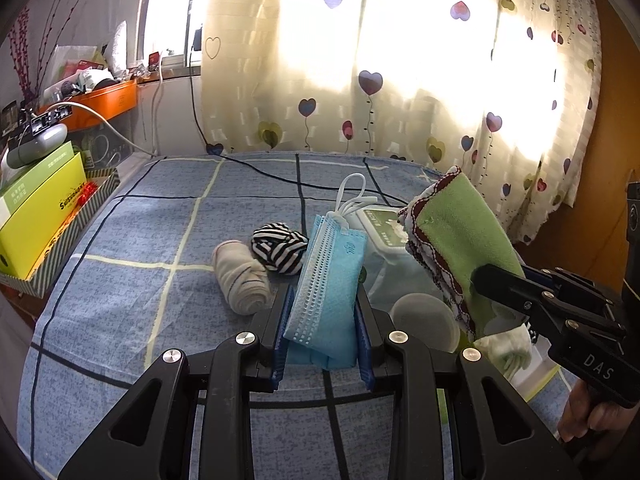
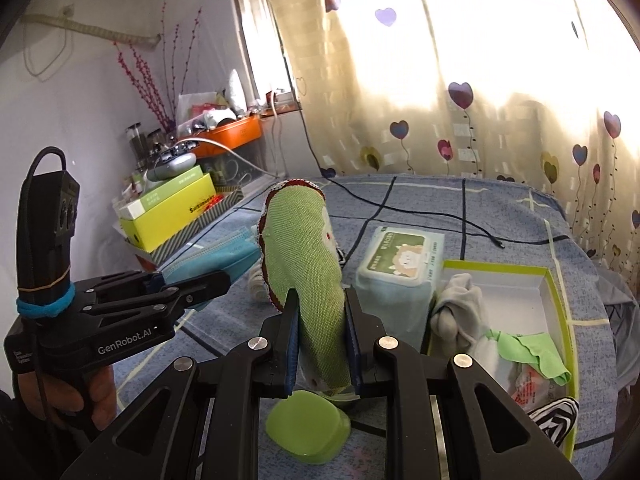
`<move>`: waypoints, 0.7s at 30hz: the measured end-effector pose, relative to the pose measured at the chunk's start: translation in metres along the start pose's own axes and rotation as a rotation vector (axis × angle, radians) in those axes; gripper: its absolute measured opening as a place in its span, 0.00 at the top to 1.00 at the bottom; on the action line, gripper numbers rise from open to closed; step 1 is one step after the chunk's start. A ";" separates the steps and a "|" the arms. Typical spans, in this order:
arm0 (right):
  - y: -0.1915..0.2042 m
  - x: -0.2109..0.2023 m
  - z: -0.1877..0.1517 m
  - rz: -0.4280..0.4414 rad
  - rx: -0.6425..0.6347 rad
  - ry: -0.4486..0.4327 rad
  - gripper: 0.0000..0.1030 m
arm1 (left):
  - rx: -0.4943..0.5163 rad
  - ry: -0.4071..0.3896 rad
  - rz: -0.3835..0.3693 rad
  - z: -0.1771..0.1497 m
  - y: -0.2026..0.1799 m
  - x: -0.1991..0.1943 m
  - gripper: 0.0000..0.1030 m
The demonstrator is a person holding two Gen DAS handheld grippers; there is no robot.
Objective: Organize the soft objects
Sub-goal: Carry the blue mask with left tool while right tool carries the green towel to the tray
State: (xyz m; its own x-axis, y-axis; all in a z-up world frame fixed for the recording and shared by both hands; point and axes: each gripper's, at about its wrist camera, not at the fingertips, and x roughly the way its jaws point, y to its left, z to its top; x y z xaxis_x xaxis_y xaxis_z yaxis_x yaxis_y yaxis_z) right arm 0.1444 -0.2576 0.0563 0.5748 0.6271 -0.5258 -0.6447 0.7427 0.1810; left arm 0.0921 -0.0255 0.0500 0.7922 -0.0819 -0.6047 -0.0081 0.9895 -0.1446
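Observation:
My left gripper [image 1: 322, 300] is shut on a stack of blue face masks [image 1: 330, 280], held upright above the blue checked bedspread [image 1: 152, 216]. My right gripper [image 2: 320, 304] is shut on a folded green cloth with a red-and-white scalloped edge [image 2: 304, 248]; this cloth also shows at the right of the left wrist view [image 1: 456, 232]. A rolled cream sock [image 1: 240, 276] and a black-and-white striped sock ball [image 1: 280, 248] lie on the bed beyond the masks. An open box with a lime rim [image 2: 558, 280] holds a grey sock [image 2: 460, 304], a green cloth [image 2: 536, 352] and a striped item [image 2: 556, 420].
A wet-wipes pack [image 2: 400, 260] lies left of the box. A lime plastic lid [image 2: 308, 428] lies under my right gripper. Yellow boxes [image 1: 36, 208] in a striped tray stand at the bed's left edge. A black cable [image 2: 420, 208] crosses the far bed. Heart-print curtains hang behind.

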 end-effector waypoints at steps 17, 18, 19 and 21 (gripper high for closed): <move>-0.051 -0.021 -0.009 -0.070 0.086 -0.038 0.82 | 0.059 0.030 -0.062 0.010 -0.043 0.021 0.71; -0.055 -0.023 -0.010 -0.077 0.092 -0.040 0.82 | 0.062 0.031 -0.064 0.010 -0.045 0.022 0.71; -0.058 -0.024 -0.011 -0.084 0.099 -0.042 0.82 | 0.067 0.032 -0.070 0.011 -0.049 0.023 0.71; -0.065 -0.027 -0.013 -0.095 0.111 -0.045 0.82 | 0.074 0.036 -0.082 0.012 -0.055 0.025 0.71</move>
State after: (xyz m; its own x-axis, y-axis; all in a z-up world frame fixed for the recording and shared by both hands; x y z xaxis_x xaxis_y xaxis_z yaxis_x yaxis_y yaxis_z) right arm 0.1646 -0.3258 0.0483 0.6542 0.5604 -0.5079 -0.5279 0.8192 0.2241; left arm 0.1199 -0.0801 0.0519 0.7663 -0.1654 -0.6209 0.1015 0.9853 -0.1373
